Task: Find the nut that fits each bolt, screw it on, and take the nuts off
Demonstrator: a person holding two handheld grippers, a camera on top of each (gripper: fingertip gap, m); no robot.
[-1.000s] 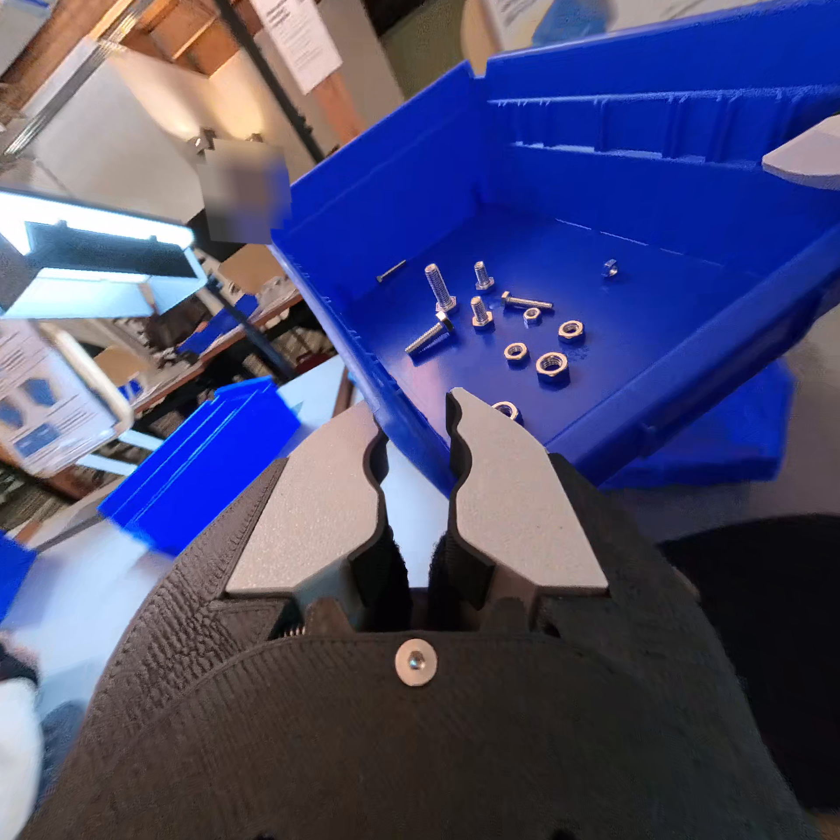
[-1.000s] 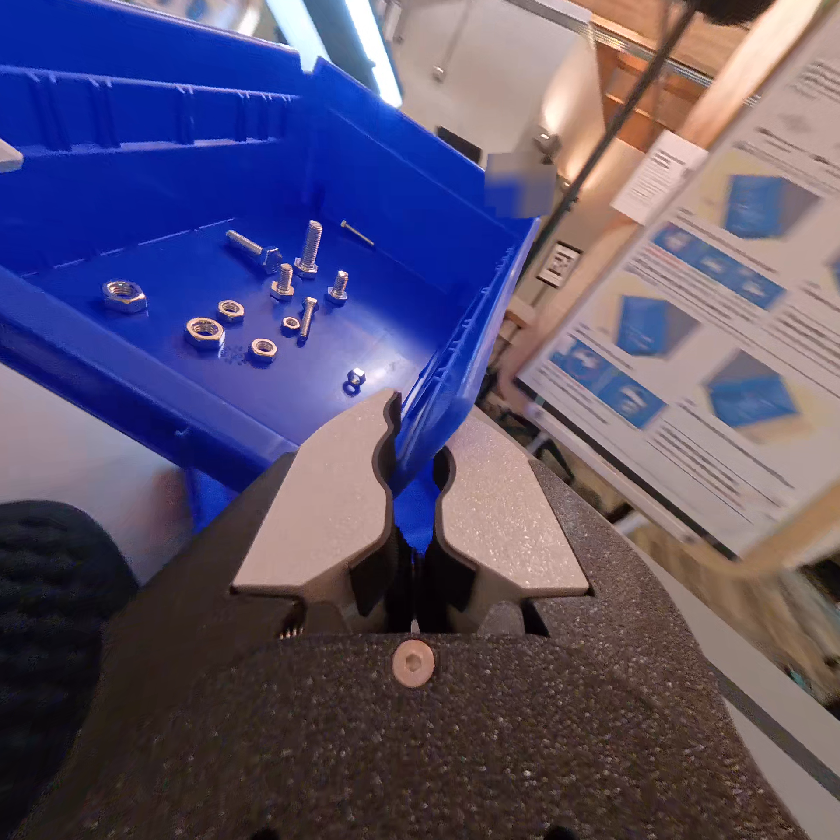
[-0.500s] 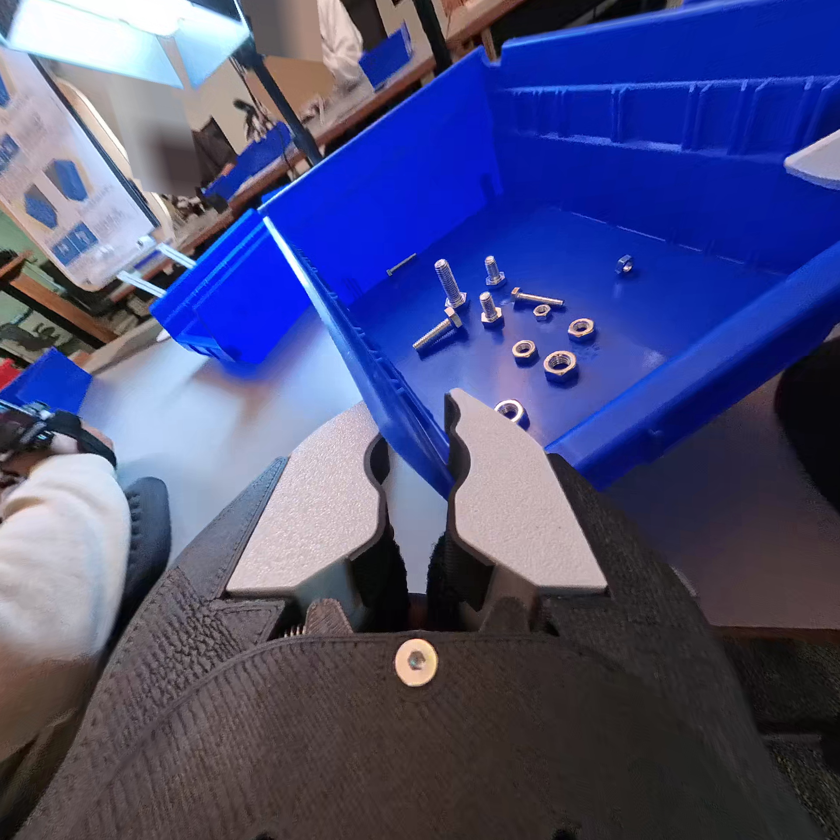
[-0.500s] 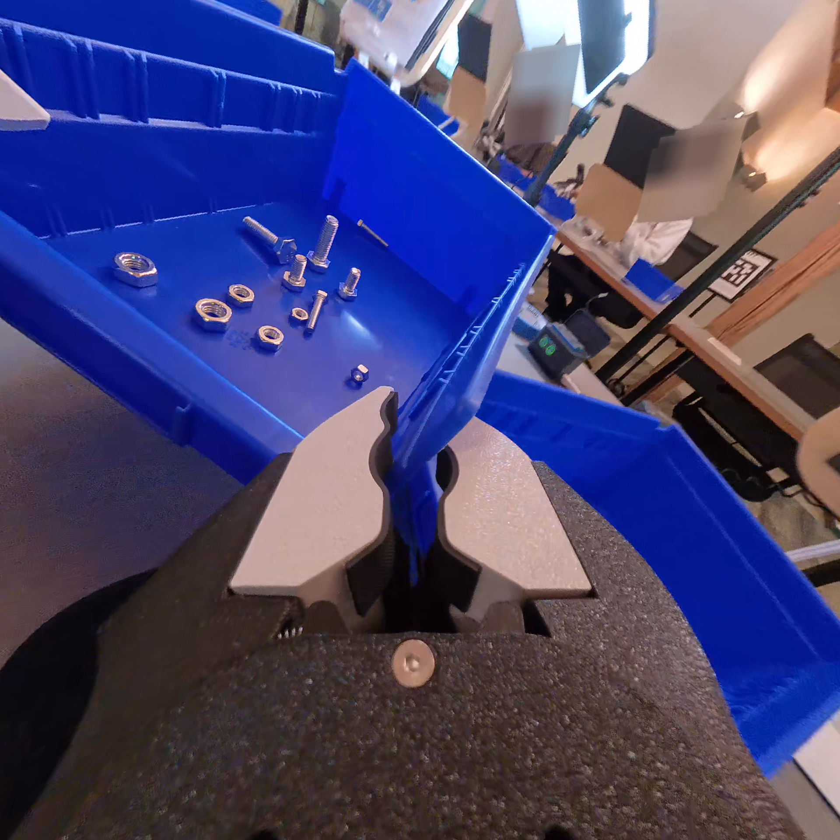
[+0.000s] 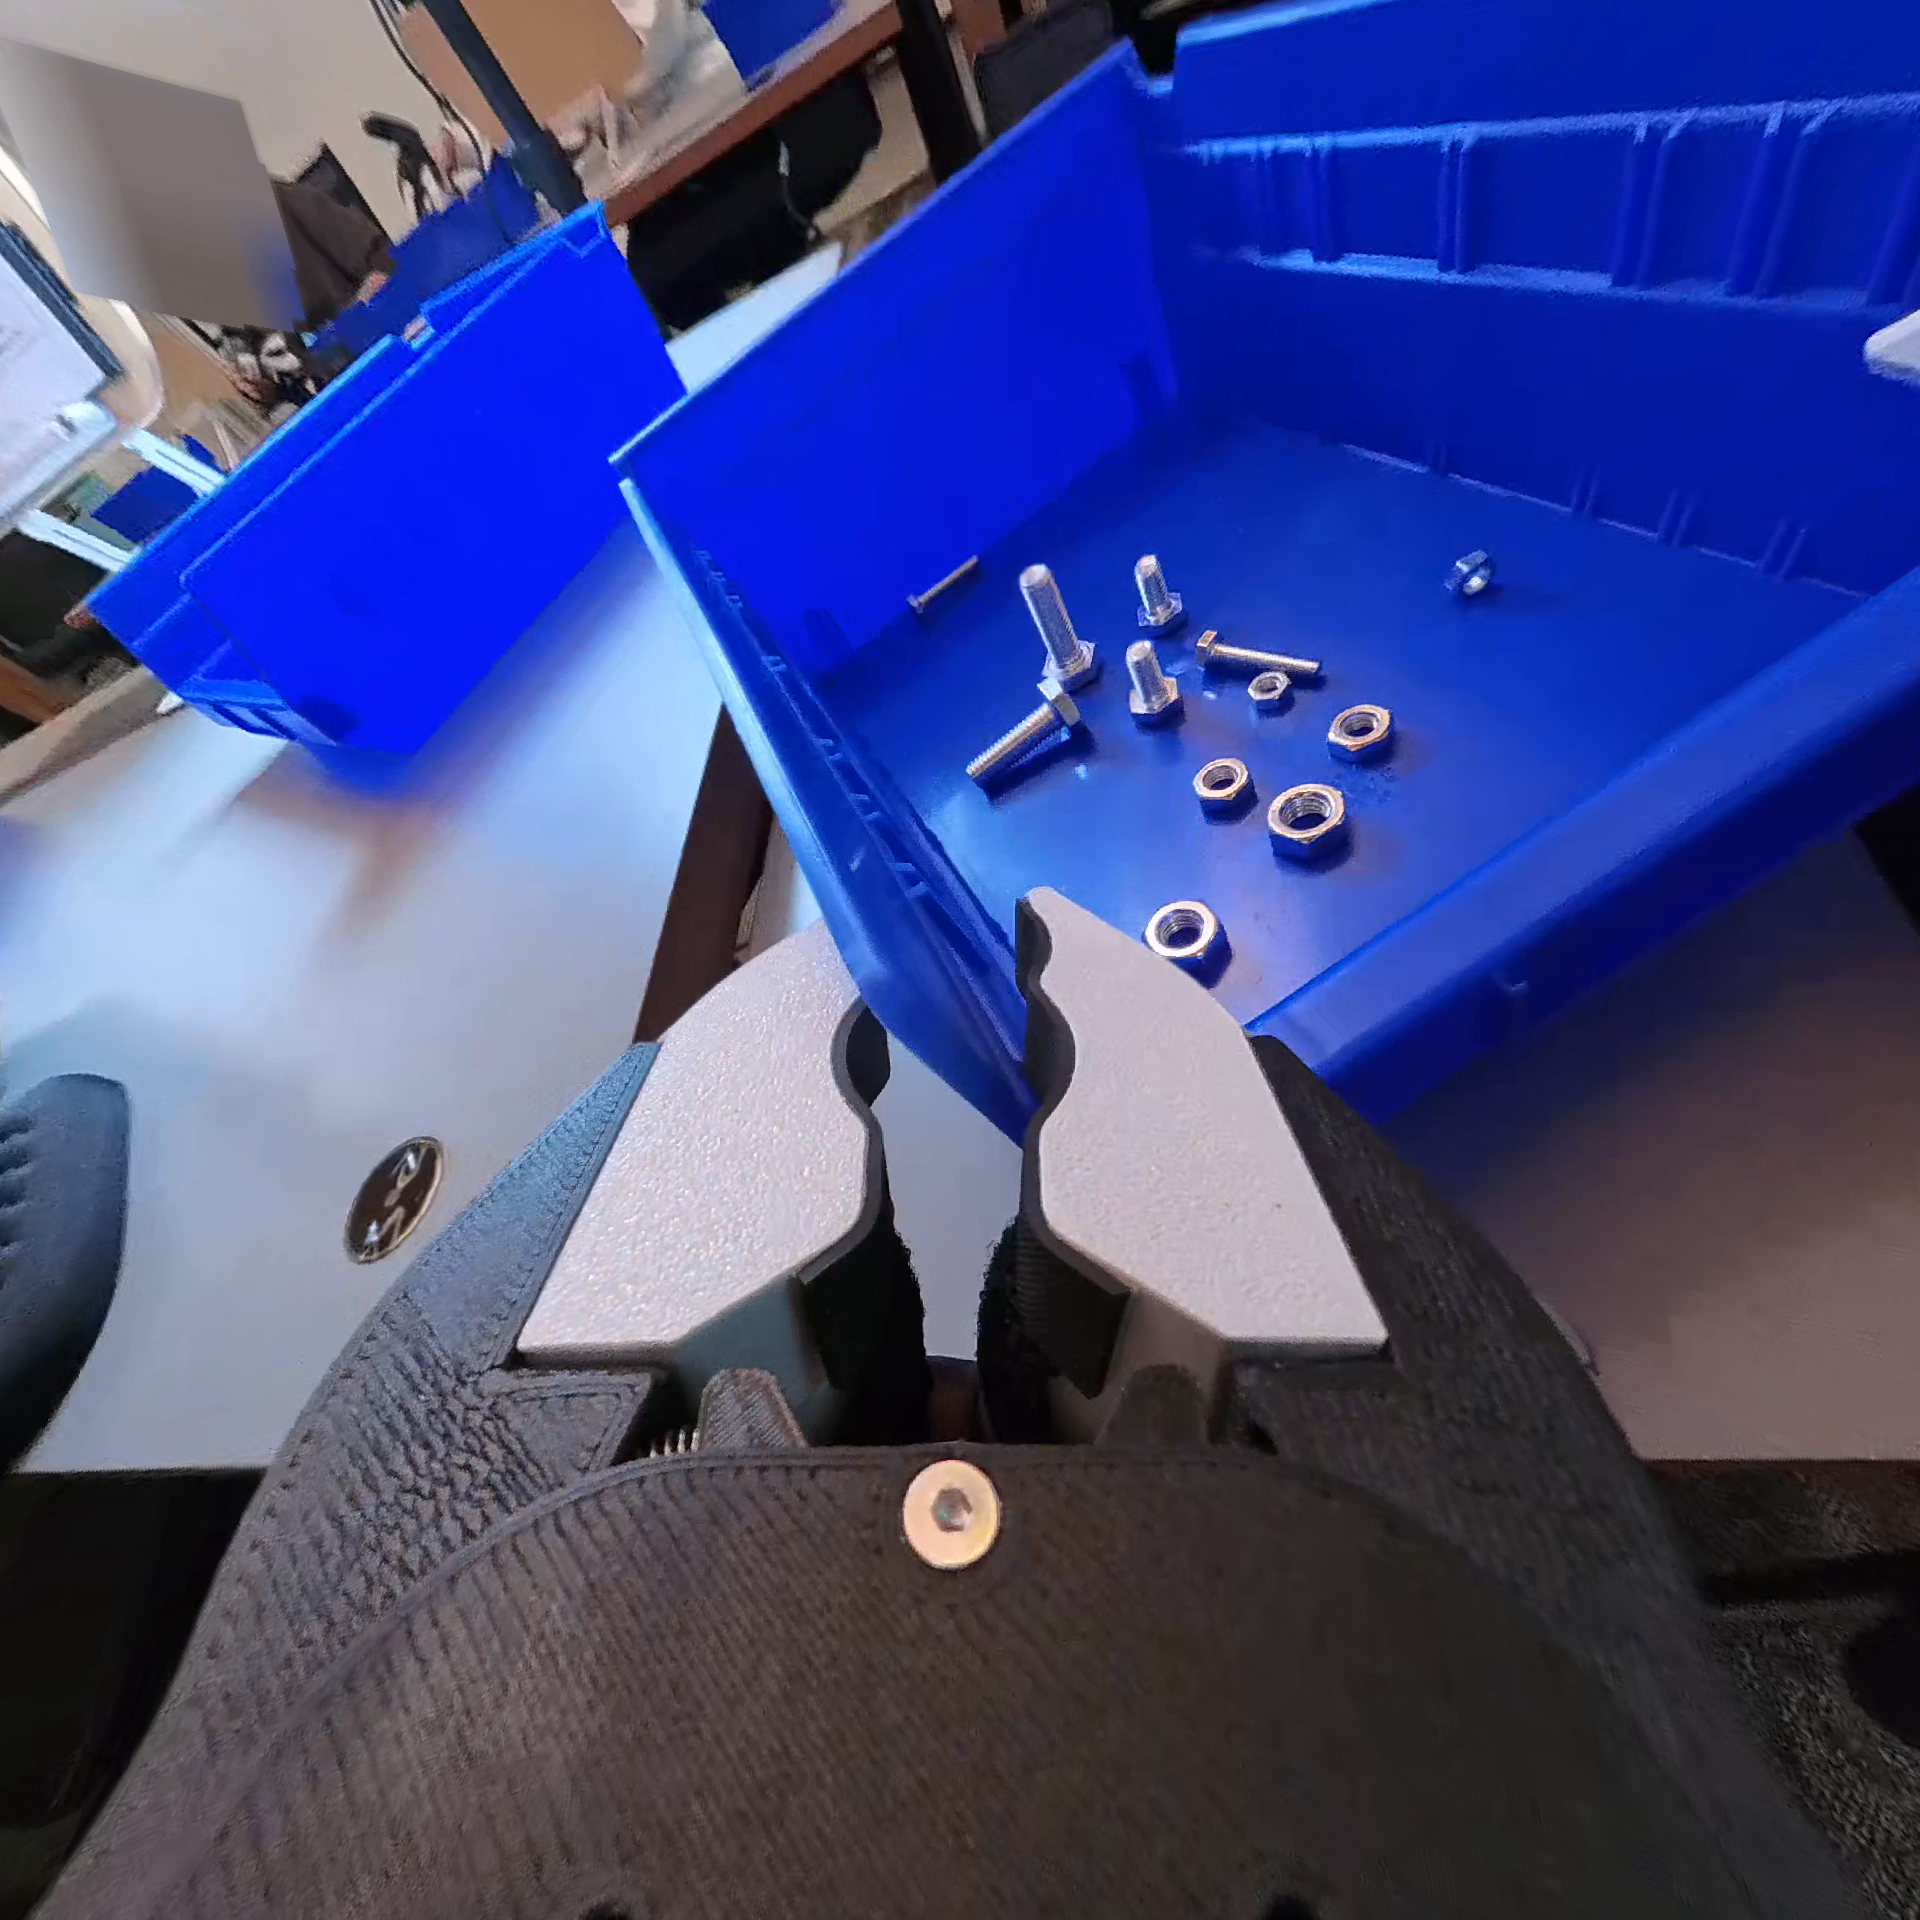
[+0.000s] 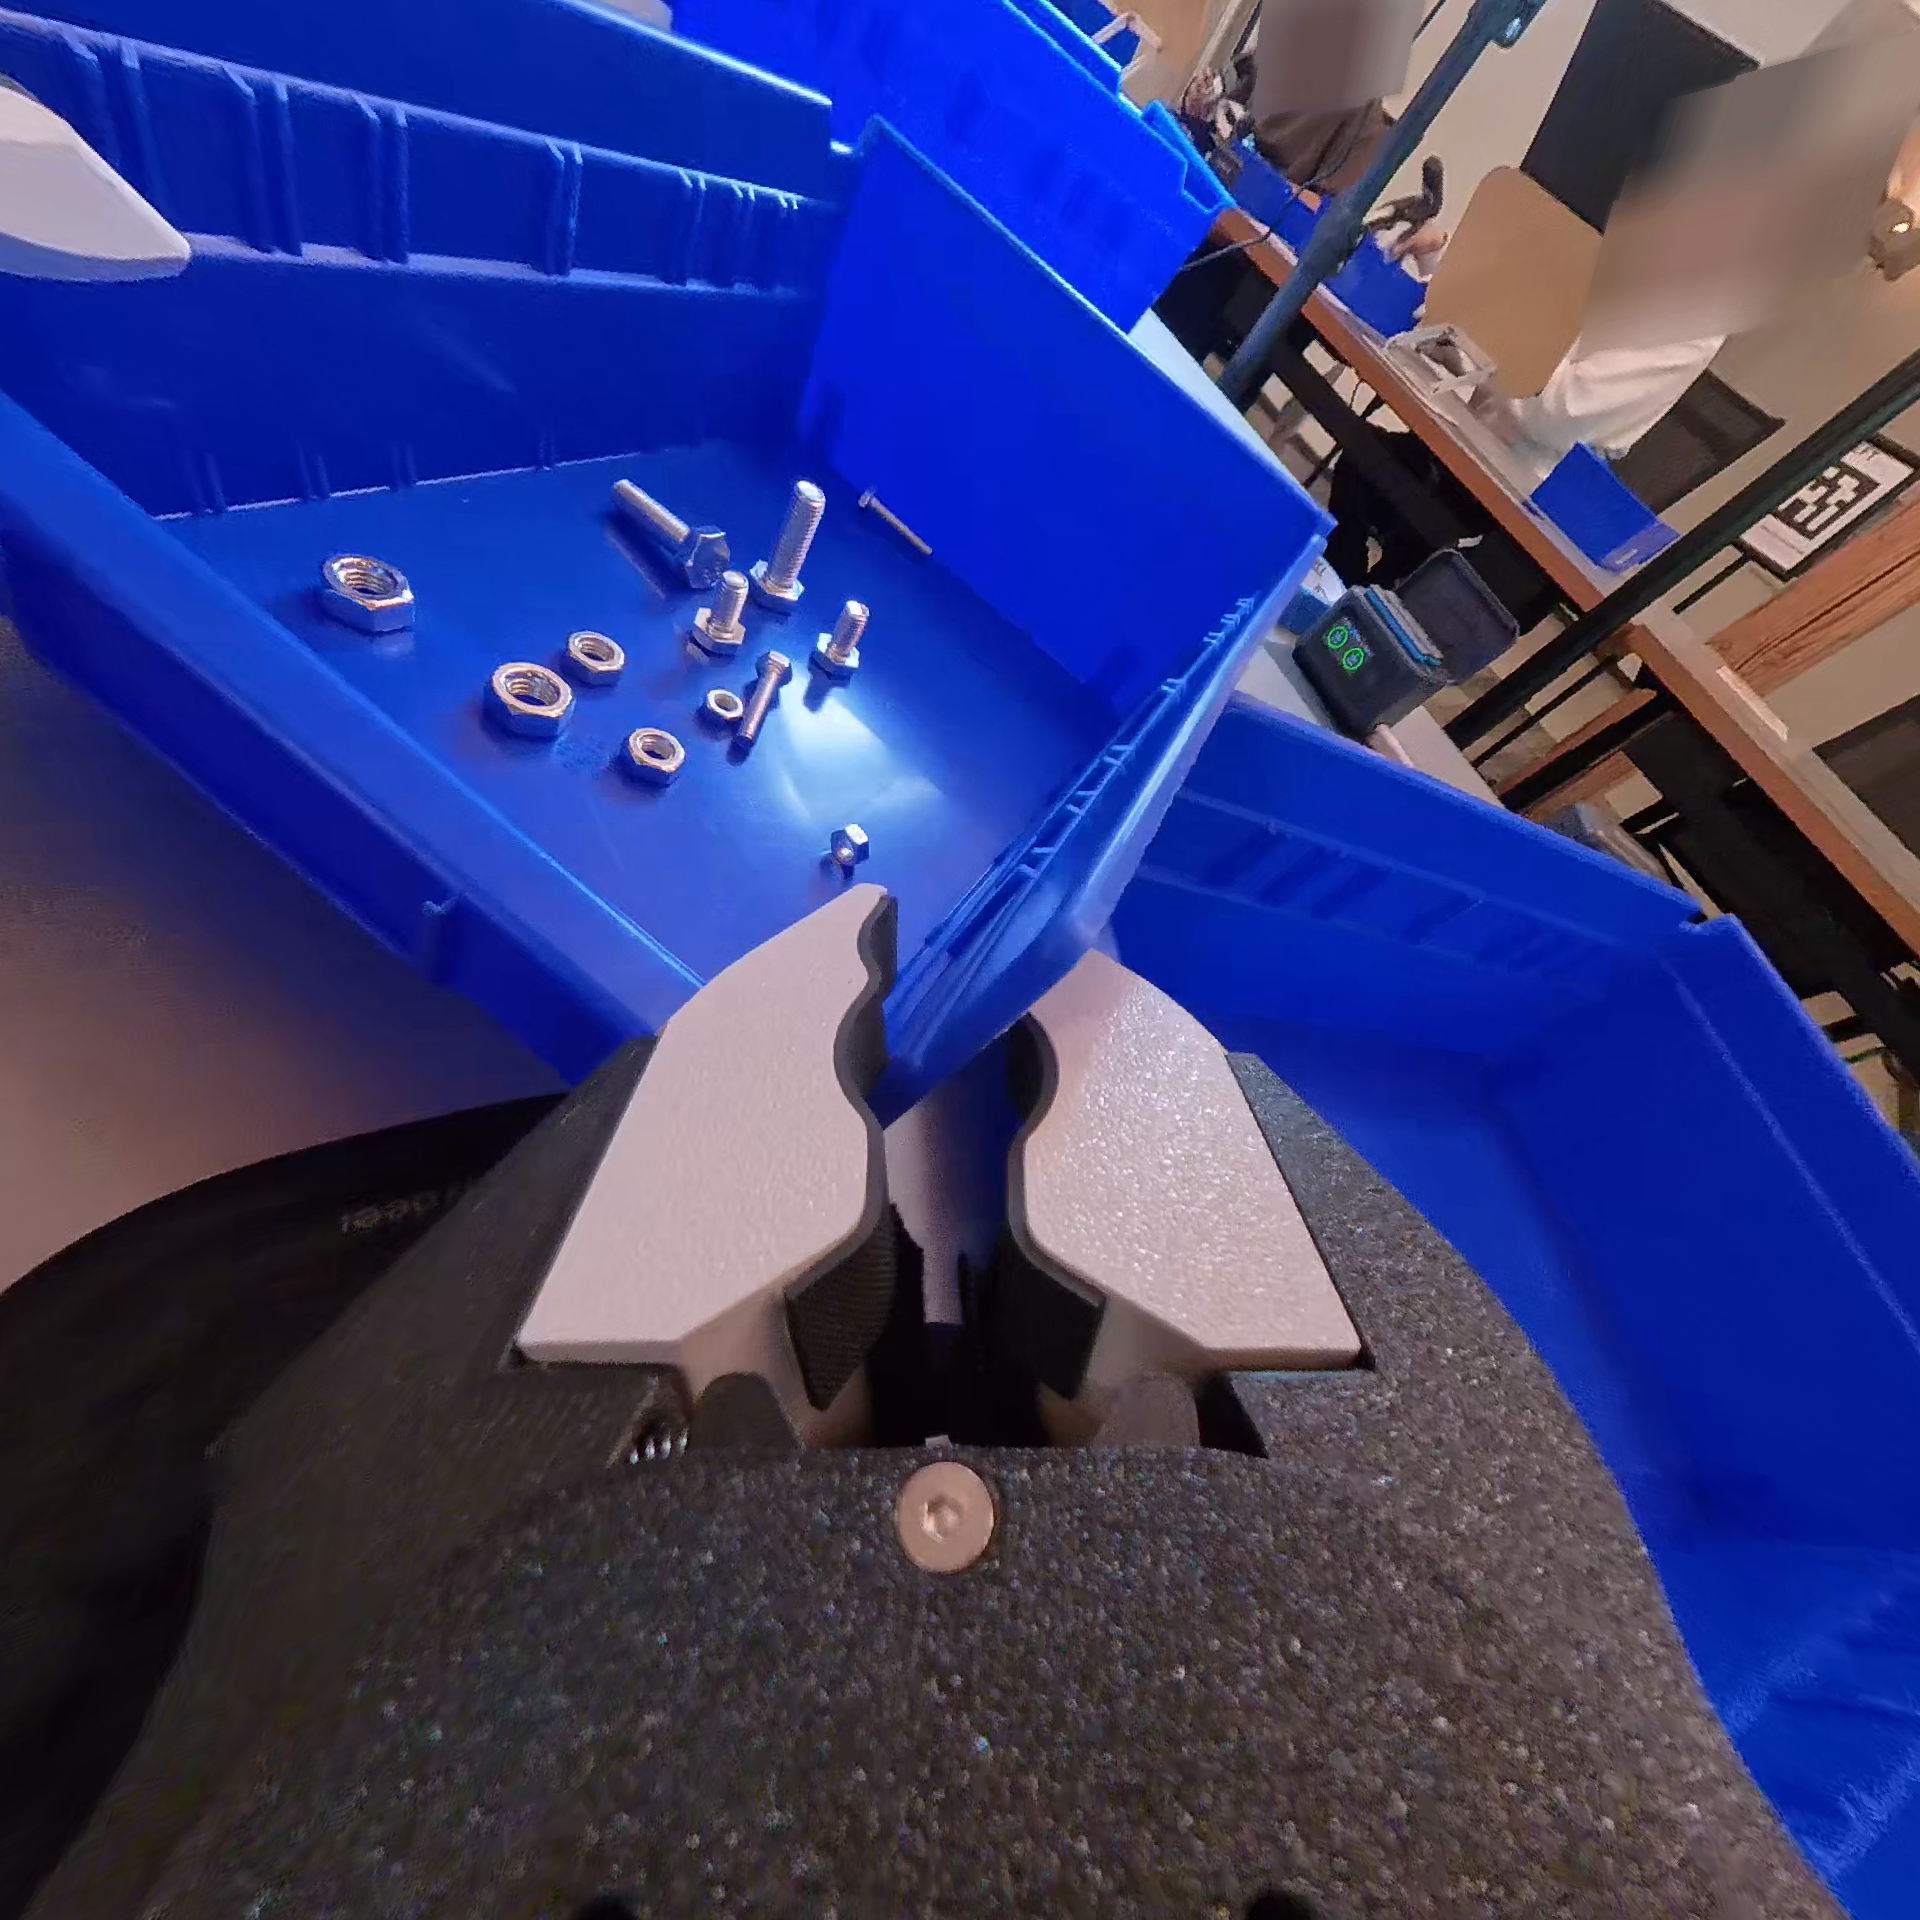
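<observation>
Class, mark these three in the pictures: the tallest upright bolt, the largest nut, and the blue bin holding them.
tallest upright bolt (image 5: pixel 1049 621), left wrist view, on its threaded shank.
largest nut (image 6: pixel 368 592), right wrist view, on its top face.
blue bin (image 5: pixel 935 364), left wrist view, on its side wall.

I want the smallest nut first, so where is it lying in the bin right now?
The smallest nut lies alone on the blue bin's floor, in the right wrist view just beyond the right gripper, apart from the other nuts and bolts.
</observation>
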